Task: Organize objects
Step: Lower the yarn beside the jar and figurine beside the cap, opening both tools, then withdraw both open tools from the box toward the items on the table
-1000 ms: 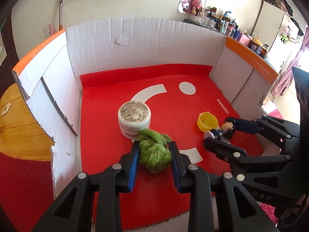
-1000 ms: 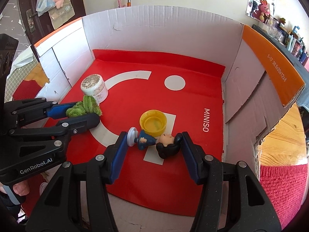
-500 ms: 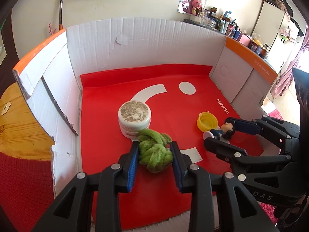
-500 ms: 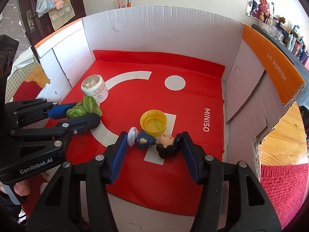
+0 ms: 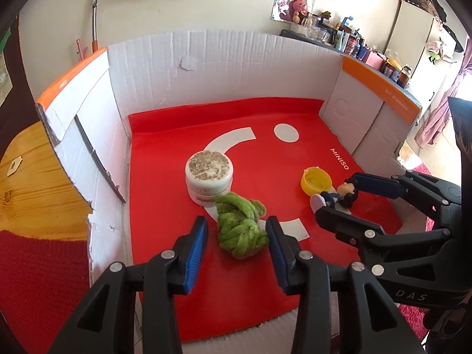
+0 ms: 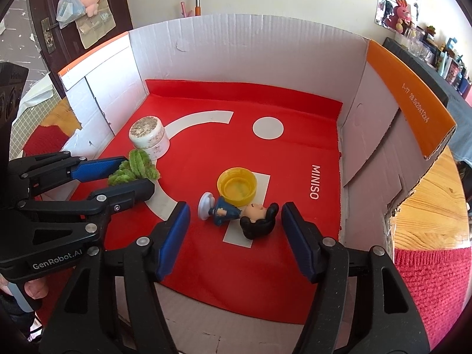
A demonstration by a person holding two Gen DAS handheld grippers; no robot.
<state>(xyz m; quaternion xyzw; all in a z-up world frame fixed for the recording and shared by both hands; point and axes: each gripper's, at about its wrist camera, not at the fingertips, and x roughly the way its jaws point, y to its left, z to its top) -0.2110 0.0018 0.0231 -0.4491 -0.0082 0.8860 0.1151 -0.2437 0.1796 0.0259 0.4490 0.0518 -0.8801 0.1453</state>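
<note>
A green knotted yarn ball lies on the red mat inside a white cardboard box. My left gripper straddles it with its jaws opening; a gap shows at the left pad. From the right wrist view the left gripper flanks the same yarn ball. A small figurine with black hair and blue clothes lies on its side between the pads of my right gripper, whose jaws are opening, with gaps on both sides. The right gripper also appears around the figurine.
A white jar stands just behind the yarn ball. A yellow cap lies open side up, touching the figurine. Box walls close in the back and both sides. A wooden tabletop and a red cloth lie outside.
Both pairs of jaws have widened. The left pads have come off the yarn ball and the right pads off the figurine; both objects rest on the mat. Neither hand has shifted.
</note>
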